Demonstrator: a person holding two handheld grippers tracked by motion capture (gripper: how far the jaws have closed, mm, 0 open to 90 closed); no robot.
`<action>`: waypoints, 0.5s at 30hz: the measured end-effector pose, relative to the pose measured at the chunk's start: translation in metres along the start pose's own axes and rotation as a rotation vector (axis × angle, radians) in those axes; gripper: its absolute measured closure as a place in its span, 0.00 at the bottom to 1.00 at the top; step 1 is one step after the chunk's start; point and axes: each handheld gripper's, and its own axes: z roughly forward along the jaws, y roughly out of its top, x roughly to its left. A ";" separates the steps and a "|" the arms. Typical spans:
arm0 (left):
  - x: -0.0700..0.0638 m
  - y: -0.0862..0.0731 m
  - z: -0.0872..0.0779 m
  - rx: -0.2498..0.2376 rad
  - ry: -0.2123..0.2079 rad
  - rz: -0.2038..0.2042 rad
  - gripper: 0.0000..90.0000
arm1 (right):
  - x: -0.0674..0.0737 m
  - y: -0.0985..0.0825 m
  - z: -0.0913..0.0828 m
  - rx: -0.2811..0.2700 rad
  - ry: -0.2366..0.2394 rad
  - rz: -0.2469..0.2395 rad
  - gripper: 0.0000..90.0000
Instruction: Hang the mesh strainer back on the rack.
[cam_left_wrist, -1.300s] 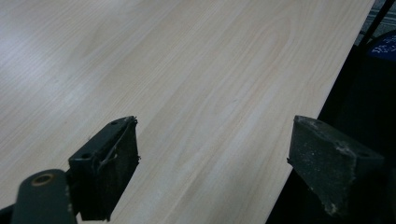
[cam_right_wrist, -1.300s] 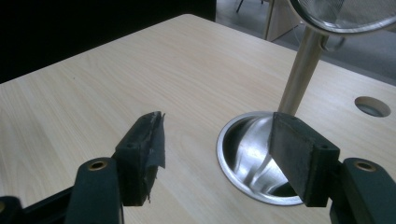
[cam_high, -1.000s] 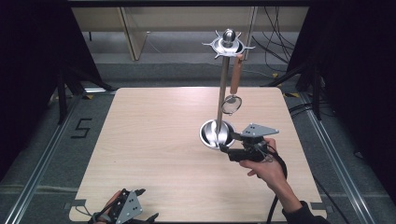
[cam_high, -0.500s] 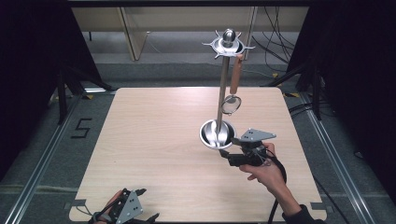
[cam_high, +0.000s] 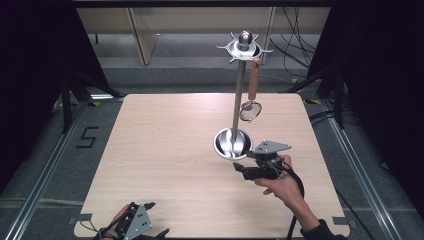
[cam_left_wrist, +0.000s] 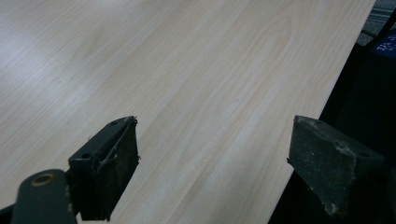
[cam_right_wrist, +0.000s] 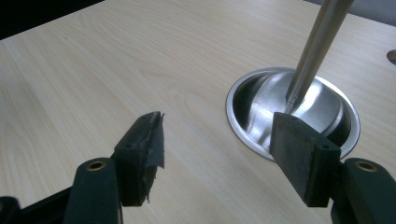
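A steel utensil stand (cam_high: 239, 95) rises from a round dish base (cam_high: 232, 143) on the right half of the wooden table (cam_high: 165, 150). From its crown-shaped top (cam_high: 244, 46) hangs a small mesh strainer (cam_high: 250, 111) by a wooden handle (cam_high: 254, 80). My right gripper (cam_high: 242, 171) is held just in front of the base, open, with nothing between its jaws. In the right gripper view (cam_right_wrist: 219, 149) the dish base (cam_right_wrist: 261, 107) and the pole (cam_right_wrist: 317, 42) lie beyond its right jaw. My left gripper (cam_high: 156, 219) sits at the near left edge, open and empty (cam_left_wrist: 215, 158).
The left gripper view has the table's edge (cam_left_wrist: 303, 135) running under its right jaw, with dark floor beyond. Cables (cam_high: 295, 30) and wooden furniture (cam_high: 145, 35) lie behind the table. Dark curtains flank both sides.
My right gripper has drawn back a little from the stand's base toward the near edge. The left gripper has barely moved.
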 end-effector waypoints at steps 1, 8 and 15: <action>0.001 0.000 -0.001 0.014 -0.001 0.022 0.17 | 0.000 0.000 0.000 0.008 0.005 0.003 0.40; 0.001 0.000 -0.001 0.009 -0.001 0.014 0.17 | 0.005 -0.003 -0.002 0.028 0.013 0.020 0.39; 0.000 -0.001 0.001 -0.009 0.002 -0.008 0.17 | 0.003 -0.010 -0.003 0.035 0.022 0.010 0.39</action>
